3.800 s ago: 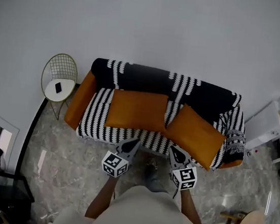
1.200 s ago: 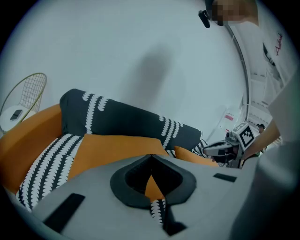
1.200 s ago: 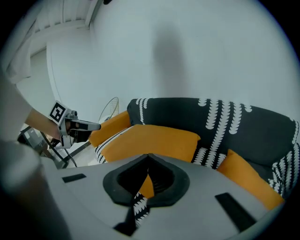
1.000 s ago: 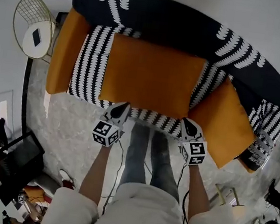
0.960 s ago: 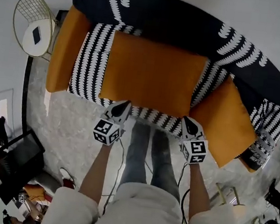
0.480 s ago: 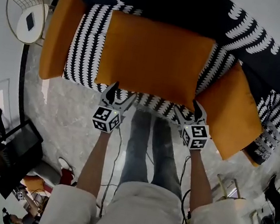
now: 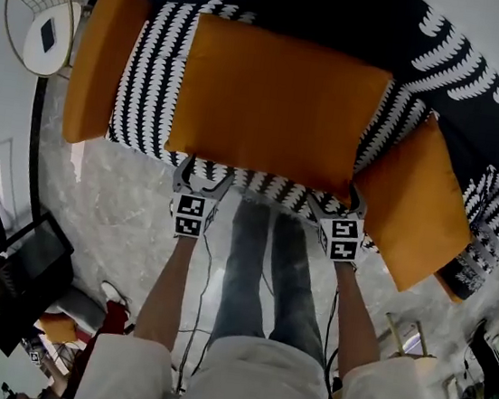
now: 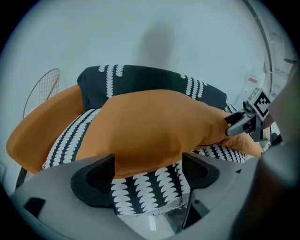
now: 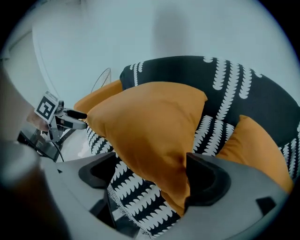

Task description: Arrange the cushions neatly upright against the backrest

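Nearest us, the left gripper [image 7: 203, 177] and right gripper [image 7: 335, 203] sit at the near edge of the b&w throw [image 7: 157, 72]. Both sets of jaws have just been opening and stand wide apart. Btw the left's jaws lies the near-left corner of the big cushion [image 7: 276, 102], and btw the right's lies its near-right corner, w/ pads clamped on neither. We see that cushion flat on the throw, not upright. The small cushion [image 7: 413, 206] lies just right of it, at the right end. Farther: orange armrest [image 7: 95, 55] at left, dark backrest [image 7: 329, 13] behind, wire side table [image 7: 38, 16] far left.
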The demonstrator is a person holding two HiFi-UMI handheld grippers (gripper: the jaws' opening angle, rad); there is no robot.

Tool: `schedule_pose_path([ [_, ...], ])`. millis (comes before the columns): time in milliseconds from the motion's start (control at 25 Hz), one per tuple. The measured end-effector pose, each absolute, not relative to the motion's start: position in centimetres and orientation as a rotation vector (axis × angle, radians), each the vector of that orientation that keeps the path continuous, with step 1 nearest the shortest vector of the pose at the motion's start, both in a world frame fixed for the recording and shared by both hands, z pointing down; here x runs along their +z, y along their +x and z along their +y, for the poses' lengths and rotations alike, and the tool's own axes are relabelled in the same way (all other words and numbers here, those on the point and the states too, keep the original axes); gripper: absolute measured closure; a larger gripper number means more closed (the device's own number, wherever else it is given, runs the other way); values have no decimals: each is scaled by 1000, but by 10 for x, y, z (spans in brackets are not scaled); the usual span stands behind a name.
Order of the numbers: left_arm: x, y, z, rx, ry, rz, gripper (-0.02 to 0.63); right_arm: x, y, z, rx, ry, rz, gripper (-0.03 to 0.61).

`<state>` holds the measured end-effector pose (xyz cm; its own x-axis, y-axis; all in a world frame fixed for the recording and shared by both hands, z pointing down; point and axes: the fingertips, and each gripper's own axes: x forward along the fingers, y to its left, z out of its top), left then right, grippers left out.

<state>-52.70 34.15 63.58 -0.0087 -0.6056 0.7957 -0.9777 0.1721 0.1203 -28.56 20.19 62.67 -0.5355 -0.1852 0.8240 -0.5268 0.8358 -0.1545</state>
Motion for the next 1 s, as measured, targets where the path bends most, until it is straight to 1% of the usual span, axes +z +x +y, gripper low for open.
schedule_pose_path([
  [120,652,-518,347,640,1475,-1705,189,637,-286,199,474,514,-2107,140],
  [440,676,-530,337,578,1399,-1674,190,649,-297,202,451,489,-2069,148],
  [520,678,-531,338,580,1393,-1677,192,653,-300,204,458,475,-2068,237],
  [560,678,-531,338,582,1388,-1684,196,654,-301,203,462,473,-2071,271],
  [600,677,-532,337,581,1384,-1695,229,654,-302,202,465,472,-2076,298],
  [640,675,-534,336,574,1382,-1709,295,653,-303,200,466,470,-2083,326],
  [720,667,-537,333,547,1389,-1733,380,649,-307,198,467,464,-2101,373],
  [760,663,-538,332,532,1397,-1741,399,645,-310,198,470,457,-2110,399],
  [880,648,-541,322,494,1426,-1755,456,629,-318,193,470,443,-2146,445],
  [1000,627,-548,308,473,1462,-1780,489,607,-327,188,496,450,-2185,462],
])
